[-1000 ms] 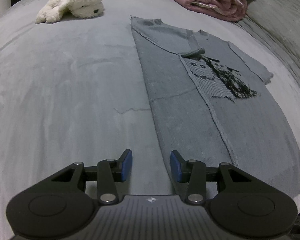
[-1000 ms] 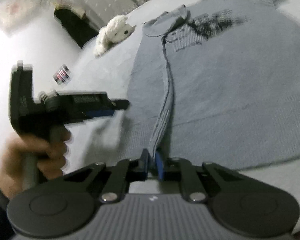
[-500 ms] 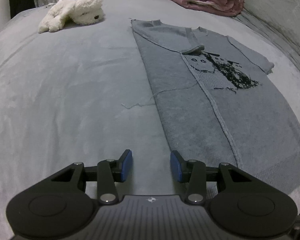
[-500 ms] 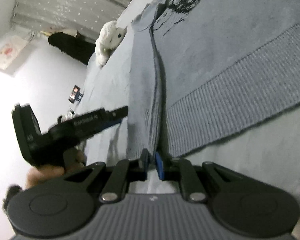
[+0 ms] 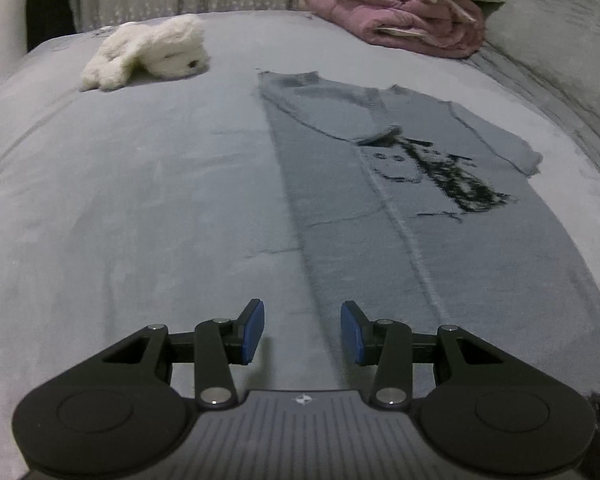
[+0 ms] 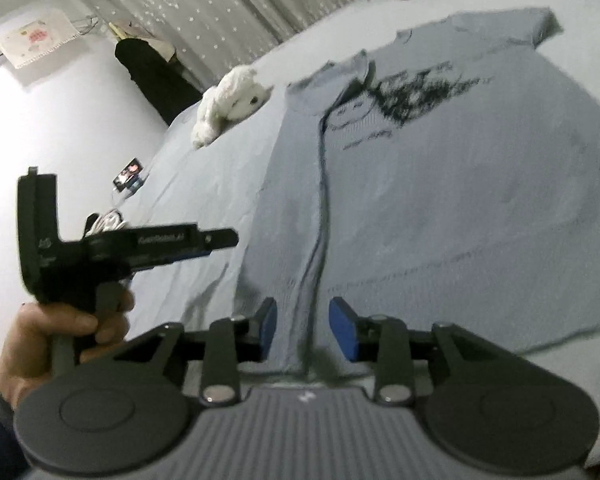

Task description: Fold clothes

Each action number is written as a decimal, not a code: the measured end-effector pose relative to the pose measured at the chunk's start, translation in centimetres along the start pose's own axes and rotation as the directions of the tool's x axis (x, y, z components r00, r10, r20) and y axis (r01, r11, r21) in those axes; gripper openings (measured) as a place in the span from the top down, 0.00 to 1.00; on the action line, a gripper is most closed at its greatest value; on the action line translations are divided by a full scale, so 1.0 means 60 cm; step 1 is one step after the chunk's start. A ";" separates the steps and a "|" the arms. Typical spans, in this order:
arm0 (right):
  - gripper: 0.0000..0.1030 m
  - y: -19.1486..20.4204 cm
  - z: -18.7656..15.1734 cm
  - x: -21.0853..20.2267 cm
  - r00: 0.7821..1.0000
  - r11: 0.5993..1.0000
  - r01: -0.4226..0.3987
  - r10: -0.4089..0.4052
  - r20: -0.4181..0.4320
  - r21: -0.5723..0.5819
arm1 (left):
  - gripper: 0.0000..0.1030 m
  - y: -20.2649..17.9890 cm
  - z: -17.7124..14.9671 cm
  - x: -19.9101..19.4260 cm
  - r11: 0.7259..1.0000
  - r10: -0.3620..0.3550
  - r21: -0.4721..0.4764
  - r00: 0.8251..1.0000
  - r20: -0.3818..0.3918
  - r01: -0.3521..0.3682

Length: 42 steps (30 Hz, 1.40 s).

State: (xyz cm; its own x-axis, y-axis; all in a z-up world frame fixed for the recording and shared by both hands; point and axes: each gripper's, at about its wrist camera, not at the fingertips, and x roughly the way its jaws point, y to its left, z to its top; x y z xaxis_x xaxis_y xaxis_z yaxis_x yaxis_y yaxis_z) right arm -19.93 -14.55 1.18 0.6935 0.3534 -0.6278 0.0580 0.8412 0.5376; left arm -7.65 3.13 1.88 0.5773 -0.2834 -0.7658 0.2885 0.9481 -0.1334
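A grey knit sweater [image 5: 440, 216] with a black printed figure lies flat on the bed, its left side folded inward over the body. The right wrist view shows the same sweater [image 6: 460, 184], with the folded edge running down toward my fingers. My left gripper [image 5: 302, 332] is open above the bed, beside the sweater's near left edge, holding nothing. My right gripper [image 6: 303, 330] is open over the sweater's hem at the fold, and the cloth lies loose between its blue pads. The left gripper [image 6: 220, 240] also shows from the side, held in a hand [image 6: 52, 336].
A white plush toy [image 5: 148, 50] lies at the far left of the grey bed cover [image 5: 120, 220]. A heap of pink bedding [image 5: 400, 12] sits at the back right. In the right wrist view, a small card [image 6: 130, 174] rests near the bed's left edge.
My right gripper was shut on the folded hem and has now opened, letting the cloth lie on the bed. The left gripper stayed open and tilted lower toward the bed.
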 end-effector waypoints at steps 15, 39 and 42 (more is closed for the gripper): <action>0.60 -0.054 0.019 -0.010 0.956 0.958 0.278 -0.270 0.111 -0.066 | 0.60 -0.047 -0.015 0.022 0.997 -0.030 0.070 0.999 -0.022 0.031; 0.58 -0.135 0.054 -0.035 0.916 0.924 0.376 -0.381 0.126 0.062 | 0.60 -0.061 -0.012 0.030 0.997 -0.022 0.074 0.999 -0.041 0.025; 0.58 -0.148 0.063 -0.041 0.910 0.918 0.388 -0.396 0.123 0.084 | 0.60 -0.066 -0.009 0.031 0.997 -0.024 0.070 0.999 -0.041 0.026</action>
State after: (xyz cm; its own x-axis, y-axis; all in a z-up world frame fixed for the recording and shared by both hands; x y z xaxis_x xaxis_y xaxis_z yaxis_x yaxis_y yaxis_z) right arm -19.47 -24.42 0.10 0.6968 -0.0618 -0.7146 0.3825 0.8749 0.2972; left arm -8.14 -1.09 0.64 0.5385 -0.2996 -0.7876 0.3567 0.9278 -0.1090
